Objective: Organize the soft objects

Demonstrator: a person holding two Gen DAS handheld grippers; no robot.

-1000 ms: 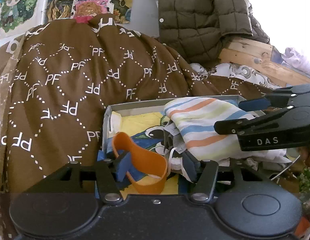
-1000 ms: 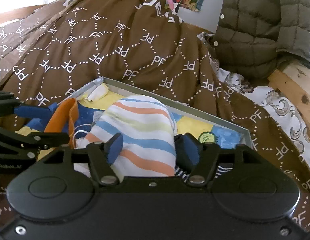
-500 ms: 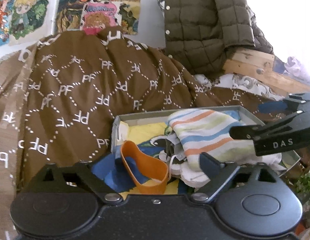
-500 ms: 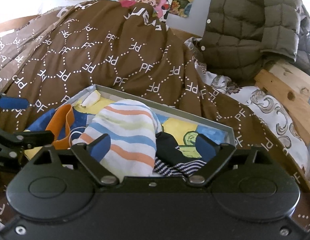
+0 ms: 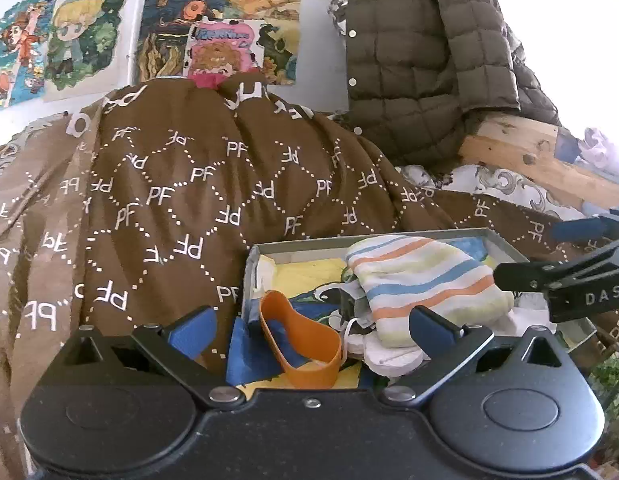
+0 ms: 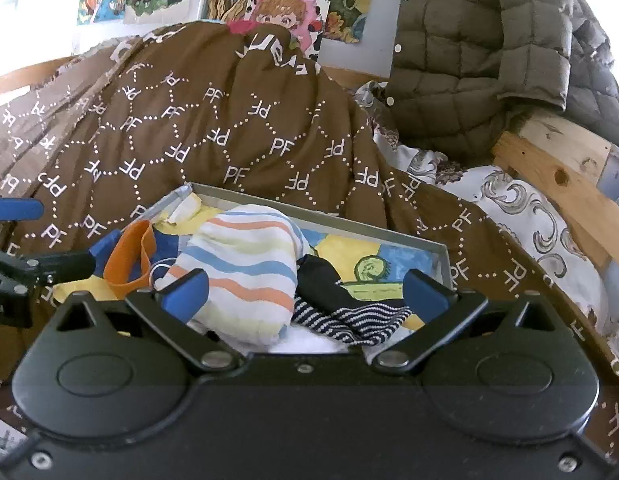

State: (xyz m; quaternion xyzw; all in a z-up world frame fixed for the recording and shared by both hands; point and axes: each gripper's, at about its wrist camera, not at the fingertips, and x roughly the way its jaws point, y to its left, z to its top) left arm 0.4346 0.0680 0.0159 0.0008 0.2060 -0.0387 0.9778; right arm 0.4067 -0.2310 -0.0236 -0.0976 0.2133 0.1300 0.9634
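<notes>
A shallow grey box (image 5: 349,241) with a cartoon-print lining lies on the bed. Inside it are a rolled cloth with blue, orange and yellow stripes (image 5: 421,280), an orange band (image 5: 305,340), a blue cloth (image 5: 249,346) and some white pieces. My left gripper (image 5: 309,326) is open at the box's near edge, fingers either side of the band and touching nothing. The right wrist view shows the same striped cloth (image 6: 245,264), a dark striped sock (image 6: 349,316) and the box rim (image 6: 321,216). My right gripper (image 6: 305,292) is open, just short of the cloth and sock.
A brown quilt printed "PF" (image 5: 169,200) surrounds the box on the far and left sides. An olive quilted jacket (image 5: 421,60) hangs over the wooden bed frame (image 5: 529,152) at the right. A patterned white sheet (image 6: 529,220) lies beneath. Posters (image 5: 221,48) cover the wall.
Both grippers have opened and drawn back and up from the box. The right one let go of the striped cloth, which stays in the box. The orange band stays put.
</notes>
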